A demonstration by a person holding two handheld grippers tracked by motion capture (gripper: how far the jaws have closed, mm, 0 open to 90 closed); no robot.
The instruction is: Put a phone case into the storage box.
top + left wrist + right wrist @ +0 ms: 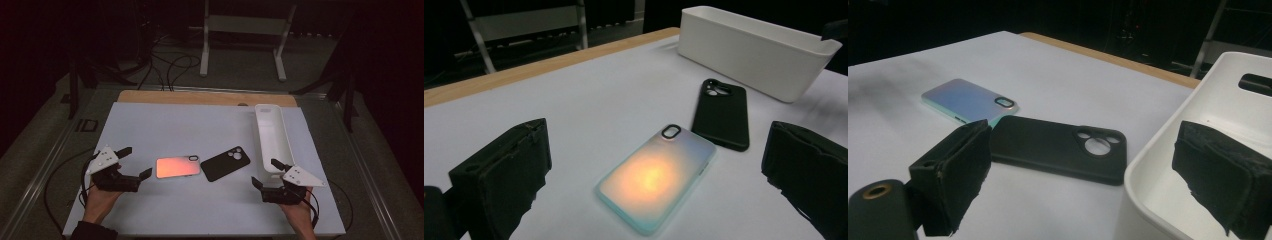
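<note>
Nothing has gone into the white bin [272,137] so far, by the look of it; its inside shows bare in the right gripper view, and both phone cases lie flat on the white table top [200,125], so the whole job looks left to do.

The iridescent phone case [178,167] lies just ahead of the left gripper [136,161], whose jaws stand wide apart with nothing between them; in the left gripper view that case [658,177] sits squarely between the two black jaws, glowing orange under the light. The black phone case [225,163] lies just beside it, camera cut-out toward the bin, the two cases near but apart.

The right gripper [264,172] is likewise spread wide and holds nothing; it hovers at the near end of the bin, one jaw over the rim (the bin wall itself may be the awkward thing here, standing between that gripper and the black case).

Beyond the table, cables [170,67] trail over the floor beneath a white stand [243,25]; neither is in the way.
</note>
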